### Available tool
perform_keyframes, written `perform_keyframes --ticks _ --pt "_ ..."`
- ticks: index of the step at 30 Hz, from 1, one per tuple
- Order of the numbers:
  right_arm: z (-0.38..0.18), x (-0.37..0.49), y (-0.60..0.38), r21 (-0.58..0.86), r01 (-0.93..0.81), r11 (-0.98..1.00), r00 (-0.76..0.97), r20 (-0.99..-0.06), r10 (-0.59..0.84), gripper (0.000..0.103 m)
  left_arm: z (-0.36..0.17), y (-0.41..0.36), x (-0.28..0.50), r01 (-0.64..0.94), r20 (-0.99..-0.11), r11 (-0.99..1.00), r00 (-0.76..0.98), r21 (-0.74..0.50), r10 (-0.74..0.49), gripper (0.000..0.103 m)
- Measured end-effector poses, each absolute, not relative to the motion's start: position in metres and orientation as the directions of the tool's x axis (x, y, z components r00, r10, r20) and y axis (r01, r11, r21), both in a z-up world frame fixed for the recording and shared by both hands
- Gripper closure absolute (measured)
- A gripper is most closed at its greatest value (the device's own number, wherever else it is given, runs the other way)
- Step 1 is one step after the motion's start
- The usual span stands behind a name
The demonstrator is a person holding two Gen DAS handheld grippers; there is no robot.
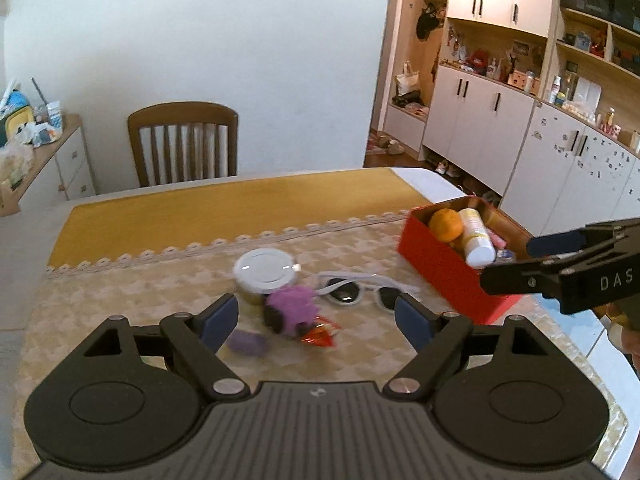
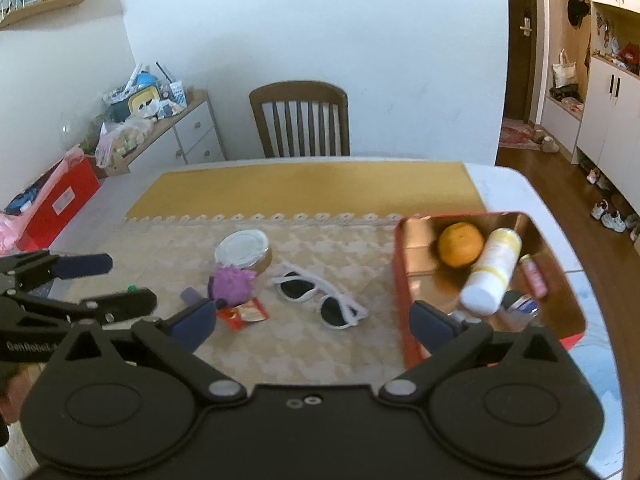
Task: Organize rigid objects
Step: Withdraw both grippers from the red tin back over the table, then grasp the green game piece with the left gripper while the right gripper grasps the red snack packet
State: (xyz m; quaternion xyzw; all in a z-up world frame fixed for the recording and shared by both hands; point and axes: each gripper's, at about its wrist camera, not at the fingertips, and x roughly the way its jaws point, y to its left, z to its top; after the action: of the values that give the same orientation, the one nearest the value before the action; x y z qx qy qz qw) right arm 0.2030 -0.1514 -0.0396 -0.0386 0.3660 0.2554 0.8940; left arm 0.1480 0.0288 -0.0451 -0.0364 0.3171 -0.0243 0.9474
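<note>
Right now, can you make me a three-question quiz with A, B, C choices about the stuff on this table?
1. Where is the orange?
A. Inside the red box
B. On the chair
C. Under the sunglasses

2. What colour are the frames of the sunglasses?
A. Black
B. White
C. Green

3. How do the jaws of the right gripper stand?
A. Shut on the jar
B. Shut on nothing
C. Open, holding nothing

Answers:
1. A, the orange lies in the box beside the white bottle.
2. B, white frames surround dark lenses.
3. C, its jaws are spread wide with only table showing between them.
</note>
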Motion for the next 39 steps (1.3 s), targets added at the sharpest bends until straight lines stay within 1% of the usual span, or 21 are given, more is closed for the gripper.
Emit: perform_keyframes --ticks 10,18,22,28,31,37,39 --pt "-0.065 0.203 -0.099 0.101 -0.486 0.868 0.578 -0.708 0.406 0.0 -0.076 0.103 0.142 -0.073 -0.635 0.995 0.773 -0.071 0.011 0.017" --pt "-0.085 0.214 -0.066 0.086 -0.462 0.883 0.569 -0.734 0.37 0.001 -0.106 0.144 0.146 -0.122 -0.659 0.991 0.75 -0.059 0.054 0.017" --pt "-0.098 0.225 -0.049 0.059 -0.448 0.892 0.57 -0.75 0.335 0.004 -0.122 0.154 0.151 -0.129 -0.675 0.991 0.734 -0.043 0.066 0.017" --pt "-0.115 0.237 -0.035 0.02 -0.427 0.904 0.561 -0.778 0.283 0.009 -0.139 0.155 0.158 -0.1 -0.683 0.995 0.727 -0.005 0.07 0.017" --pt "-0.122 0.244 -0.031 0.014 -0.418 0.908 0.552 -0.791 0.266 0.012 -0.146 0.158 0.164 -0.09 -0.698 0.996 0.715 -0.019 0.051 0.017" --pt "-0.134 0.253 -0.021 -0.009 -0.406 0.914 0.542 -0.808 0.233 0.015 -0.156 0.165 0.171 -0.099 -0.705 0.995 0.707 -0.019 0.057 0.017" --pt "-0.136 0.254 -0.017 -0.017 -0.409 0.912 0.54 -0.811 0.227 0.018 -0.157 0.166 0.172 -0.093 -0.701 0.996 0.711 -0.012 0.058 0.017"
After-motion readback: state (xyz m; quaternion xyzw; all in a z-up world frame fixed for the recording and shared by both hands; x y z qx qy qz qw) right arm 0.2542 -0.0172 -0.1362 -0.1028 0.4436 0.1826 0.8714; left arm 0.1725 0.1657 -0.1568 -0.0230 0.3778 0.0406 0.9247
